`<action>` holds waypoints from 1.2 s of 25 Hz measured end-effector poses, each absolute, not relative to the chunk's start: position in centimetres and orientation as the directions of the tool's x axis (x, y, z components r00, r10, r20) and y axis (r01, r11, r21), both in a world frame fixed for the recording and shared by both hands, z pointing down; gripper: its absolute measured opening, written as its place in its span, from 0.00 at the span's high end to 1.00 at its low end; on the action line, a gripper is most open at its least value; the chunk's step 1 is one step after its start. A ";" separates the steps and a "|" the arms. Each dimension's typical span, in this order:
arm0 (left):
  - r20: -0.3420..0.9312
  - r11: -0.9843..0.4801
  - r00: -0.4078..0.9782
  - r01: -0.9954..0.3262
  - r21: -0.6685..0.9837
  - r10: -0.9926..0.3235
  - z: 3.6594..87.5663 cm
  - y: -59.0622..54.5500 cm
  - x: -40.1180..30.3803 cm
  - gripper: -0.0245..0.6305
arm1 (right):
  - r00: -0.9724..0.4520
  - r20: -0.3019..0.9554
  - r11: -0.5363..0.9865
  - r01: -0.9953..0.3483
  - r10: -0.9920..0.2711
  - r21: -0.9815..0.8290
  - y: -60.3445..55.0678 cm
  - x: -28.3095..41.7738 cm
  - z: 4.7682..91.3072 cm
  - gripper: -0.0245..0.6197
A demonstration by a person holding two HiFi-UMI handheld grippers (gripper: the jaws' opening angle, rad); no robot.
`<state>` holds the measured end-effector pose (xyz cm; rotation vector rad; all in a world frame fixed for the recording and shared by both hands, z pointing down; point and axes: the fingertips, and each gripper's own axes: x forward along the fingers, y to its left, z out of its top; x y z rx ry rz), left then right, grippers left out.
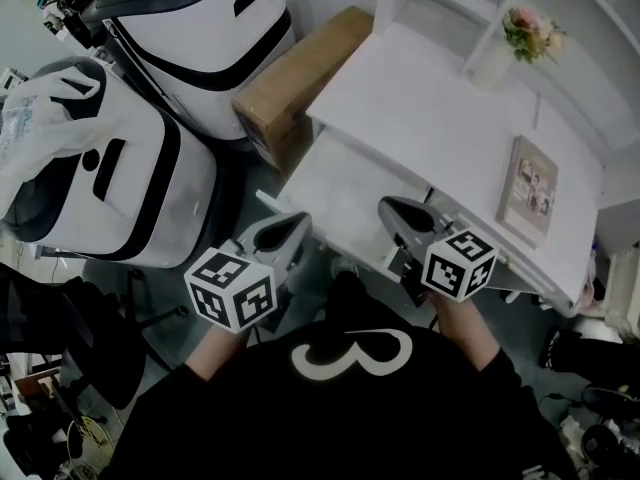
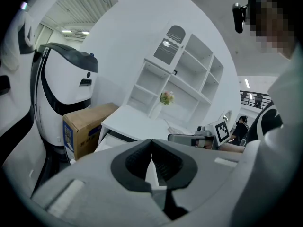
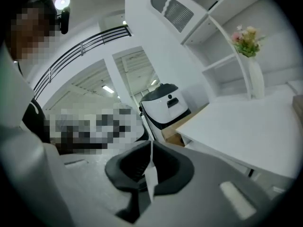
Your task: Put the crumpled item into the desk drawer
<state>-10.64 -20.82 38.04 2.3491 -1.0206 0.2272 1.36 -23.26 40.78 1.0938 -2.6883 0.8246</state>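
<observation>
Two white machines with black trim stand at 10 o'clock, one point(image 1: 200, 28) behind the other point(image 1: 110, 183), with a crinkled plastic bag point(image 1: 35, 118) against the nearer one. A cardboard box point(image 1: 300, 68) sits at 12. Pink flowers in a white vase point(image 1: 497, 63) stand at 2 by white shelving point(image 1: 440, 8). A framed picture point(image 1: 530, 188) lies flat at 3.

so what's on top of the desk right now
A white vase of flowers stands at the back of the desk, and a picture frame or book lies flat near its right end. The right gripper covers part of the front edge.
</observation>
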 end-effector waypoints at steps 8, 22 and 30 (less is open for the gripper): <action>0.298 -0.616 0.738 -0.672 0.411 -0.606 34.3 -16.7 -10.0 0.95 | -0.766 0.245 0.689 -0.642 -0.595 -0.337 -17.4 -0.3 34.9 0.96; 0.263 -0.654 0.759 -0.648 0.391 -0.595 32.9 -13.7 -10.1 0.95 | -0.756 0.214 0.694 -0.653 -0.618 -0.304 -13.6 -0.6 33.5 0.96; 0.270 -0.656 0.763 -0.644 0.394 -0.587 33.3 -13.6 -9.8 0.95 | -0.752 0.228 0.690 -0.659 -0.618 -0.301 -13.2 -0.4 34.2 0.96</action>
